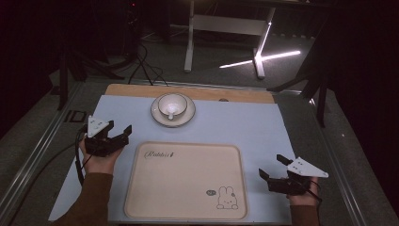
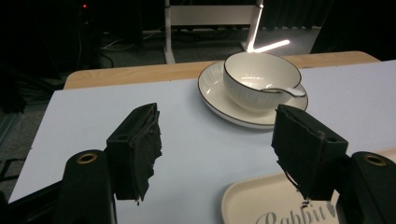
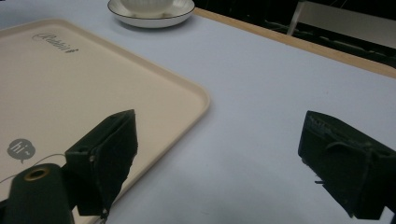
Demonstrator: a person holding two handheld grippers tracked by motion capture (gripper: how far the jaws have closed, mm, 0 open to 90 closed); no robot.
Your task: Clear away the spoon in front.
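Bowl (image 2: pixel 261 80) on its saucer (image 2: pixel 215 98) lies ahead of the left gripper (image 2: pixel 224 149), nearer than the right gripper (image 3: pixel 224 158); both jaws open, empty.

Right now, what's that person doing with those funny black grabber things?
A person sits at a table holding a tool in each hand. The left tool and the right tool are both open and hold nothing. Between them lies a cream tray with a rabbit drawing, bare on top. Farther back, a white cup with a spoon in it stands on a saucer. The left tool points toward that cup. Nothing has been picked up.
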